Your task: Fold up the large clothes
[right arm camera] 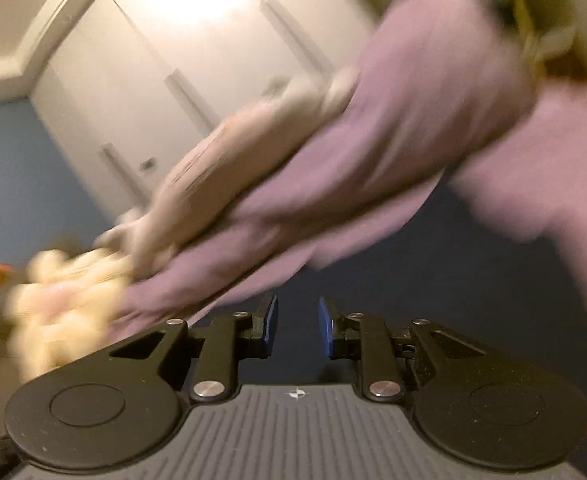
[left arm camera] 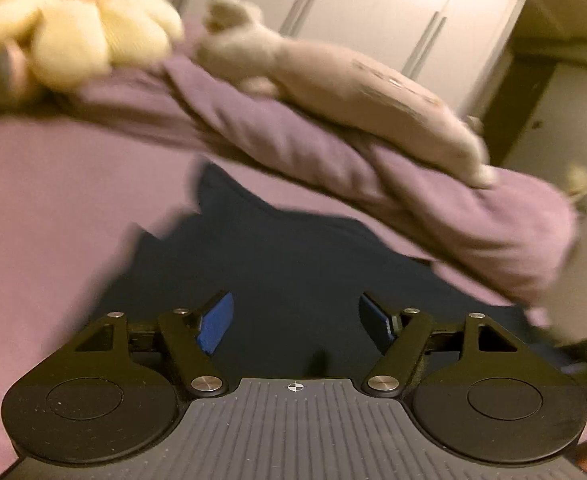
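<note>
A dark navy garment (left arm camera: 277, 264) lies spread on the mauve bed cover (left arm camera: 41, 208), directly under and ahead of my left gripper (left arm camera: 295, 322). The left gripper's blue-padded jaws are wide apart with nothing between them. In the right wrist view the same navy garment (right arm camera: 433, 288) fills the lower right, under my right gripper (right arm camera: 298, 326). Its jaws stand a small gap apart, with nothing seen between them. Both views are motion-blurred.
A rolled mauve duvet (left arm camera: 333, 156) lies across the bed beyond the garment, with a beige plush toy (left arm camera: 333, 76) on top and a yellow plush toy (left arm camera: 77, 28) at the left. White wardrobe doors (left arm camera: 373, 12) stand behind. The duvet (right arm camera: 373, 152) and yellow toy (right arm camera: 61, 304) also show in the right wrist view.
</note>
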A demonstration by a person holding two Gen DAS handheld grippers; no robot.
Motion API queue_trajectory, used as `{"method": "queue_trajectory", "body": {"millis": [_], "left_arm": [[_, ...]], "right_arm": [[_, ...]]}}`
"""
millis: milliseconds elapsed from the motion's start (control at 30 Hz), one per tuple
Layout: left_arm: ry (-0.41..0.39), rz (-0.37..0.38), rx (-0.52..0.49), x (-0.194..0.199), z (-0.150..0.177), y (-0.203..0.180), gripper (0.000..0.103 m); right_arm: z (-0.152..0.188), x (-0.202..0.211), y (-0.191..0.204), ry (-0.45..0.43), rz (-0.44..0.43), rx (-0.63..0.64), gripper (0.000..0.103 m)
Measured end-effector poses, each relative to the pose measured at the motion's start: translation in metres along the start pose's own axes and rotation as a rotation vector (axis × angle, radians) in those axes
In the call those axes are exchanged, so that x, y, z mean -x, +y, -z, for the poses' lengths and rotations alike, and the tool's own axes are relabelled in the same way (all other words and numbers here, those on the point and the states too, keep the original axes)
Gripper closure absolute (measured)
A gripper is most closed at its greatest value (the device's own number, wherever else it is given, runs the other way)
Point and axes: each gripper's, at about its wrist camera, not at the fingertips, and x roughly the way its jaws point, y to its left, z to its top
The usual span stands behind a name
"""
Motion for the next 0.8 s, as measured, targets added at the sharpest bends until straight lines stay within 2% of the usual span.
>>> {"method": "queue_trajectory", "body": {"millis": [67, 100, 167, 200, 233, 267, 333, 533, 600, 733, 800], "left_arm": [[0.022, -0.008, 0.02, -0.015, 0.01, -0.008, 0.029], [0.018, -0.035, -0.002, -0.023, 0.015, -0.012, 0.029], [-0.008, -0.105, -0.07, -0.037, 0.022, -0.016, 0.029], [-0.017, -0.118, -0.105, -0.043, 0.024, -0.016, 0.029], [-0.023, -0.137, -0.145, -0.048, 0.025, -0.015, 0.029], [-0.019, -0.16, -0.188, -0.054, 0.026, -0.015, 0.029], [-0.013, -0.181, -0.251, -0.061, 0.024, -0.017, 0.029], [-0.006, -0.164, -0.289, -0.057, 0.025, -0.012, 0.03], [-0.003, -0.164, -0.29, -0.055, 0.026, -0.012, 0.03], [0.015, -0.187, -0.325, -0.053, 0.025, -0.015, 0.031], [0.015, -0.232, -0.342, -0.05, 0.023, -0.016, 0.031]], "right_arm": [[0.023, -0.023, 0.01, 0.1, -0.037, -0.035, 0.081], [0.034, -0.035, 0.015, 0.137, -0.044, -0.033, 0.081], [0.041, -0.046, 0.019, 0.151, -0.005, 0.034, 0.083], [0.039, -0.049, 0.013, 0.147, 0.007, 0.04, 0.086], [0.034, -0.05, 0.006, 0.146, 0.018, 0.035, 0.095], [0.026, -0.049, -0.004, 0.135, 0.07, 0.038, 0.103], [0.007, -0.043, -0.026, 0.095, 0.158, 0.065, 0.103], [-0.024, 0.008, -0.073, -0.045, 0.302, 0.13, 0.103], [-0.023, 0.018, -0.078, -0.053, 0.325, 0.134, 0.103], [-0.018, 0.02, -0.06, -0.035, 0.386, 0.269, 0.103], [-0.018, 0.024, -0.059, -0.026, 0.401, 0.294, 0.103]]}}
